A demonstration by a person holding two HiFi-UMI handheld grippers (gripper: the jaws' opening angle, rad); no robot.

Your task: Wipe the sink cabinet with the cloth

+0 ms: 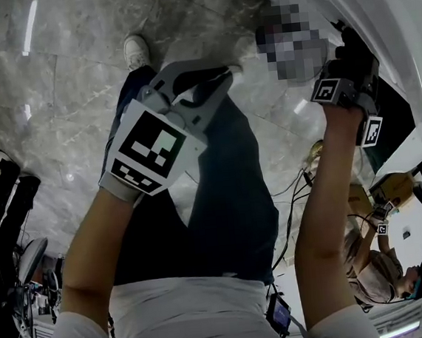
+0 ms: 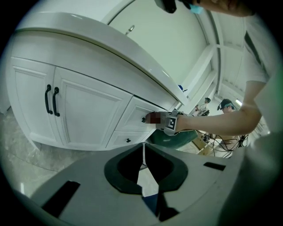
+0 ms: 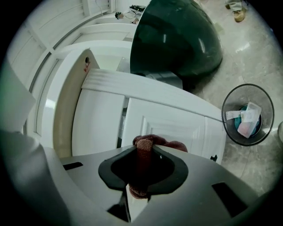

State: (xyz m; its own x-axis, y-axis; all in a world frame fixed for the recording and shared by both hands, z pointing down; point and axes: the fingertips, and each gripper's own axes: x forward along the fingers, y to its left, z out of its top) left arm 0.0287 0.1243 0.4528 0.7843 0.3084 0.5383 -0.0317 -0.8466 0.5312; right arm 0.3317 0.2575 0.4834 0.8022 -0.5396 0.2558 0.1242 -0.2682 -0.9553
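Bunching between the right tool's (image 3: pixel 141 155) jaws sits the cloth (image 3: pixel 146 143).

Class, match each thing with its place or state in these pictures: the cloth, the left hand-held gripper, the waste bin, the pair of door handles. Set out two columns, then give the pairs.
Column one
1. cloth
2. left hand-held gripper
3. waste bin
4. door handles

Column two
A. black, side by side on the white sink cabinet
B. on the floor, scraps inside
C. jaws together, nothing between
D. pinched in the right hand-held gripper

Pairs: 1-D, 2-C, 3-B, 4-A
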